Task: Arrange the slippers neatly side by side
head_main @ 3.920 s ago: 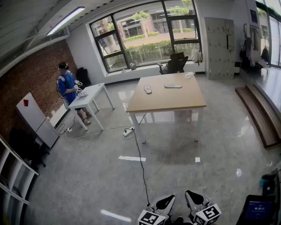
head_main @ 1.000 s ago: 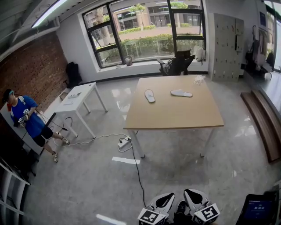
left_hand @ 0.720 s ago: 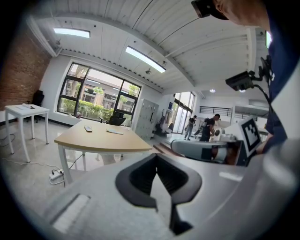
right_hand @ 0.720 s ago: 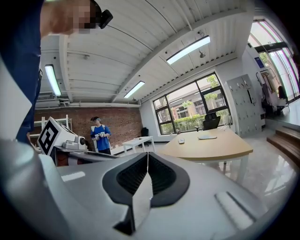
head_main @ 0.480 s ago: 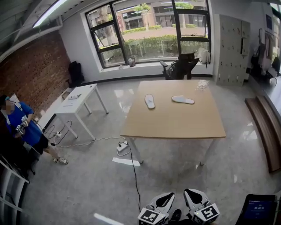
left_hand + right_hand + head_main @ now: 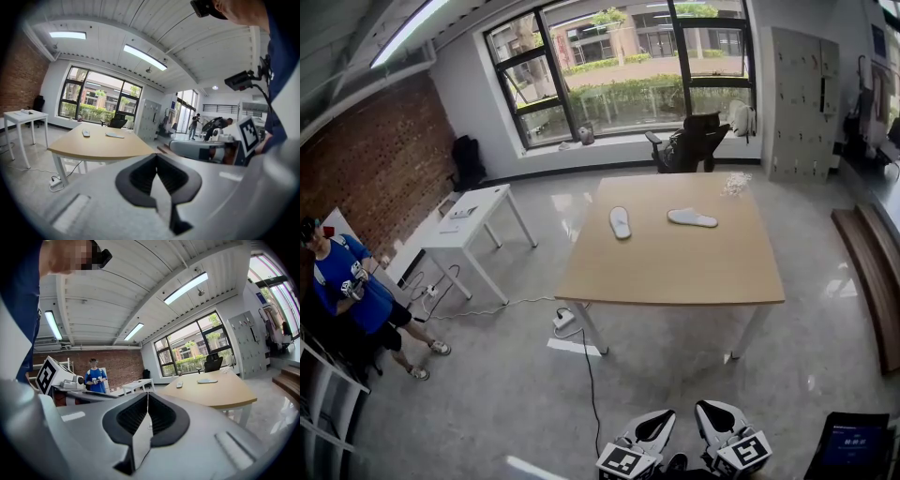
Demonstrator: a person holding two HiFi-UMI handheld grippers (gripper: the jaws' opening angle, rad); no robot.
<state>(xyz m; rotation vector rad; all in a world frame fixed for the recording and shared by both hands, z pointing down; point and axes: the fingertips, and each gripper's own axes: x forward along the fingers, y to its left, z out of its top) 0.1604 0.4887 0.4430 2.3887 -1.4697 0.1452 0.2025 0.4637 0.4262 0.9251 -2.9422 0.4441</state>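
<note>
Head view: a lengthwise slipper point(image 6: 620, 222) and a crosswise slipper point(image 6: 692, 217) lie apart on the bench point(image 6: 675, 272), well away from me. Left gripper view: my left claw point(image 6: 156, 159) is closed on nothing, as I judge the bench out of reach. Right gripper view: my right claw point(image 6: 147, 397) is likewise closed and empty
</note>
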